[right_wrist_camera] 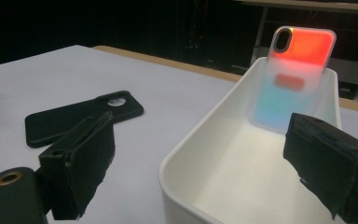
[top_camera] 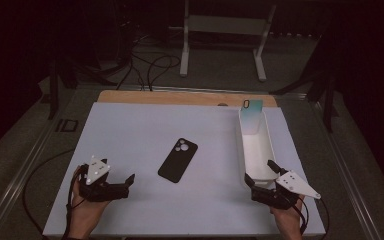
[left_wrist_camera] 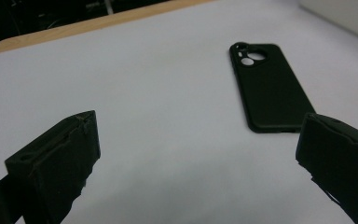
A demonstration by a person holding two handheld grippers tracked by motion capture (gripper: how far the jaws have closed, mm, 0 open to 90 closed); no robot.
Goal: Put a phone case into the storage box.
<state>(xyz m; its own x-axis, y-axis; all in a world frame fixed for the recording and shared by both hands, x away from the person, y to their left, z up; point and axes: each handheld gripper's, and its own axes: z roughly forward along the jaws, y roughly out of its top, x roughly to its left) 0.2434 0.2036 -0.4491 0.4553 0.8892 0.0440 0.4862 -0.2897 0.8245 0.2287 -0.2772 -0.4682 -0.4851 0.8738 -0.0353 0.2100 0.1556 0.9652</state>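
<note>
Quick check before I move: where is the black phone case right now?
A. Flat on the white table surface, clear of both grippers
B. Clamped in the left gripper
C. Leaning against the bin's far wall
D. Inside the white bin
A: the black phone case lies flat on the white table surface, between the open left gripper and the white bin, touching neither.
</note>
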